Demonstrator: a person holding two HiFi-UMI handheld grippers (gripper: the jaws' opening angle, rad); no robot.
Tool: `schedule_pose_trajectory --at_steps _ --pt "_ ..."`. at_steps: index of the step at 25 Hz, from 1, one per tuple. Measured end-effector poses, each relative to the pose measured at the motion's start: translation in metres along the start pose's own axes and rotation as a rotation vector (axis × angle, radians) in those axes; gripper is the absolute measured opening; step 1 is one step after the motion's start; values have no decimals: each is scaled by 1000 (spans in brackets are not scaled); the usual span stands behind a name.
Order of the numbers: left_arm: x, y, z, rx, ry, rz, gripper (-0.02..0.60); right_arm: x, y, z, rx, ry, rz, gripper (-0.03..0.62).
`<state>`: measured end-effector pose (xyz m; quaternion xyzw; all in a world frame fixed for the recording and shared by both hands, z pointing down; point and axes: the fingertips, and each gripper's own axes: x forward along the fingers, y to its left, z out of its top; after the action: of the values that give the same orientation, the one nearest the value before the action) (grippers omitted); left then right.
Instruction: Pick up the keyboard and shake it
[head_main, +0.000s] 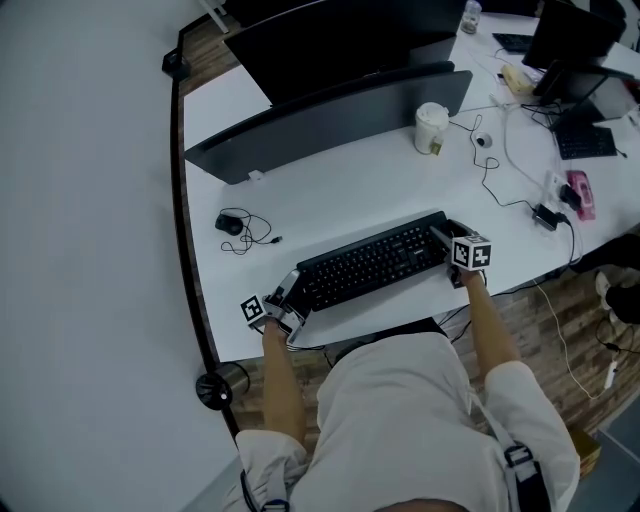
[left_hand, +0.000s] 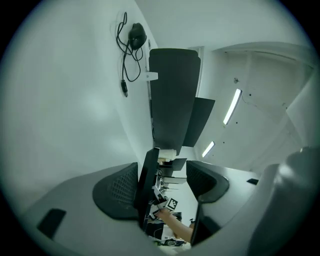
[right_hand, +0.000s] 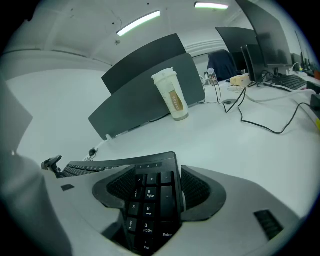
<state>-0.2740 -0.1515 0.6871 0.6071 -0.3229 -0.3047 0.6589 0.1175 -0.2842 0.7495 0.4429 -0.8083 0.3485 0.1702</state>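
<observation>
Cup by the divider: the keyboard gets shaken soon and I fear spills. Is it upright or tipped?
Upright: the cup stands on its base on the desk, lid on top.

Bright, even light from ceiling strips (right_hand: 139, 22); fisheye edges darken.

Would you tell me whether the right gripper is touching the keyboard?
Touching: in the right gripper view the keyboard fills the right gripper, both pads against its end.

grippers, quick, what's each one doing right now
left gripper: open, keyboard end between its jaws, not clamped
right gripper: closed on the keyboard's number-pad end
</observation>
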Motion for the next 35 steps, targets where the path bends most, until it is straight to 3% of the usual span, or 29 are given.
schedule_pose_trajectory --at_steps 2,4,8,11,13,16,18,21,22,28,31,35 --pt "3 -2 -5 10 53 -4 308 -1 1 0 3 -5 9 281" --pt "7 -1 -19 66 159 31 295 -1 2 1 -4 -1 23 281" --pt "15 0 -47 265 354 99 251 -1 5 -1 -5 15 64 281" --pt "18 3 -37 401 301 129 218 -2 7 -3 21 12 86 281" --pt "19 -3 -32 380 273 103 213 -3 10 -4 27 11 111 281" --pt "27 -13 -52 371 416 28 215 -6 16 -2 54 8 187 278" --pt "30 -8 -63 434 501 28 232 -5 21 -1 65 1 224 270" --pt "32 -5 -61 509 497 52 143 -8 23 -1 83 2 278 268" --pt "31 -2 -57 540 493 64 115 -10 25 -2 78 14 312 268" --pt "27 -8 -54 690 518 24 114 -20 36 -6 -30 121 460 265" --pt "28 -8 -53 725 537 12 117 -22 44 -8 -57 188 546 268" --pt "25 -8 -54 763 565 -7 115 -17 46 -21 -116 311 597 270"
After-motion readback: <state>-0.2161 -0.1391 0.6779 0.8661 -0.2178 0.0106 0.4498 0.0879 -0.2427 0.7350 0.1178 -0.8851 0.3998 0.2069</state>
